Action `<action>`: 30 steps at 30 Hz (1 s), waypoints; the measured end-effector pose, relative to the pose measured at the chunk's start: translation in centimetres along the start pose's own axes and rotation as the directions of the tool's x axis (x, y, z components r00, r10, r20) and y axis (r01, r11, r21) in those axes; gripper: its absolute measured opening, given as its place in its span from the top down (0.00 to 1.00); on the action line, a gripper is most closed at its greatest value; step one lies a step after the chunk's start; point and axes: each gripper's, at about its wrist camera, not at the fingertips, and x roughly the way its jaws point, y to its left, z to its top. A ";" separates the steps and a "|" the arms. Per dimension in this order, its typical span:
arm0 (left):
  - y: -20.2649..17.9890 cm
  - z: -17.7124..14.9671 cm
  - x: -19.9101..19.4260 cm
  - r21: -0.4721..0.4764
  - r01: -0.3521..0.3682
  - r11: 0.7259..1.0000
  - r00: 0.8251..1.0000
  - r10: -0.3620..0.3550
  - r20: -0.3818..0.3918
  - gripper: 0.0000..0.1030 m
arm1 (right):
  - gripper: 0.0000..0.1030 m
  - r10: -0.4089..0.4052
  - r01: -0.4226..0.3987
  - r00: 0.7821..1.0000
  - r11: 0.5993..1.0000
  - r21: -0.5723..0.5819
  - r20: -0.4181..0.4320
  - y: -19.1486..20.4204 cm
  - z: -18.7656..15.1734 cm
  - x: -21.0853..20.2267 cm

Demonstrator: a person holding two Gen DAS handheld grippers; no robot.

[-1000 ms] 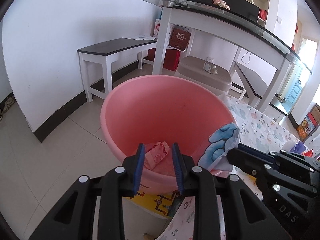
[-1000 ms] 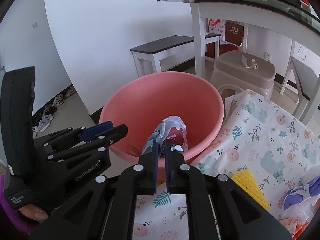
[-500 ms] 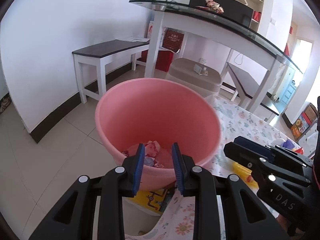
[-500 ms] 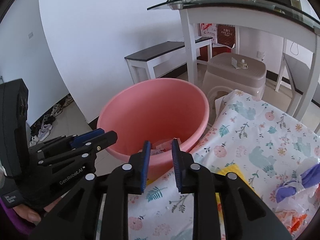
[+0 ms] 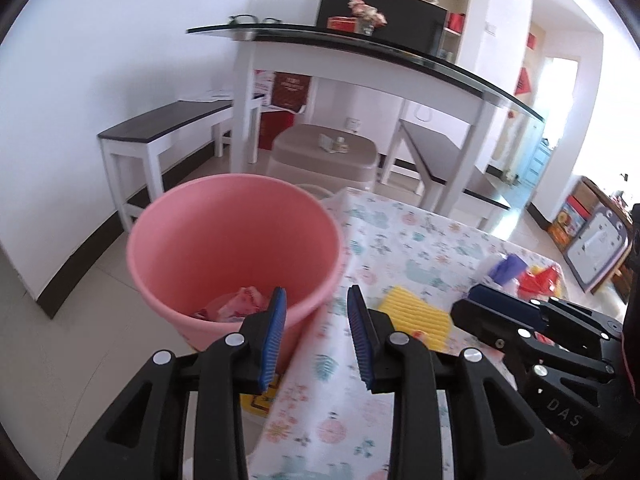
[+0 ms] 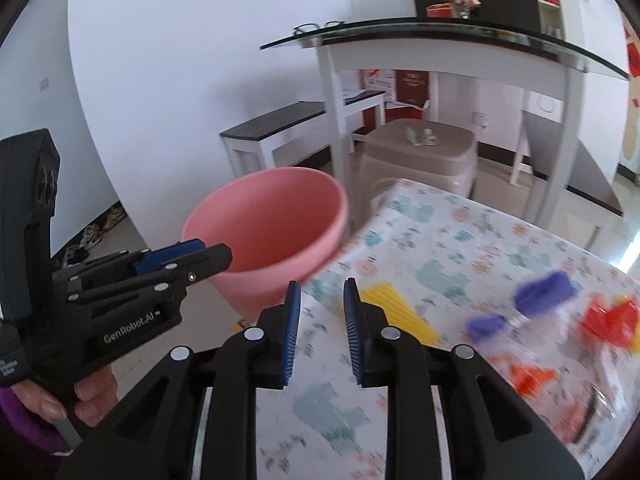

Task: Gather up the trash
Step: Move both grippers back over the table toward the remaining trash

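Pink plastic basin [image 5: 236, 240] is the landmark for this entry; it stands at the near-left corner of the counter [image 5: 420, 248] with the flowered cloth. A second ago the right hand-held gripper [image 6: 320, 312] was over the basin, pinching a blue-and-white wrapper. Now its jaws are spread and empty, and it has drawn back from the basin over the cloth. The wrapper is not visible in the right view; the left view shows crumpled pink and red trash [image 5: 240, 304] lying at the bottom of the basin, so the drop looks done.

The left hand-held gripper [image 5: 316, 332] is also spread and empty, pulled back just short of the basin rim.

Judgement: one piece delivered, both tools free for the next pick. Remaining on the cloth, right of the basin: a yellow ribbed pad [image 6: 396, 312] just beside it, then farther right a purple wrapper [image 6: 536, 296] and red scraps [image 6: 608, 316], blurred by motion. Task part done; the far-right pile looks like the next target.
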 end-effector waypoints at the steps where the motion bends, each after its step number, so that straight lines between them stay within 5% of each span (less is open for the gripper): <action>1: -0.4 0.0 0.0 0.007 0.007 1.000 1.000 -0.007 -0.002 0.70 | 0.78 -0.019 0.019 1.000 1.000 0.006 0.003 -0.5 -0.5 -0.7; 13: -6.2 -1.1 0.3 0.118 0.117 0.986 0.993 -0.112 -0.046 0.69 | 0.78 -0.215 0.212 0.977 0.964 0.160 0.003 -8.2 -5.3 -6.9; 18: -8.9 -1.6 1.0 0.169 0.165 0.972 0.985 -0.154 -0.078 0.69 | 0.76 -0.258 0.255 0.966 0.938 0.233 -0.017 -10.9 -7.4 -8.3; 21: -10.5 -1.8 1.6 0.198 0.192 0.961 0.979 -0.175 -0.100 0.69 | 0.65 -0.278 0.273 0.960 0.924 0.269 -0.020 -12.2 -8.5 -9.0; 30: -14.2 -2.1 4.7 0.191 0.269 0.944 0.952 -0.230 -0.202 0.69 | 0.64 -0.303 0.296 0.952 0.898 0.325 -0.030 -14.7 -10.4 -10.0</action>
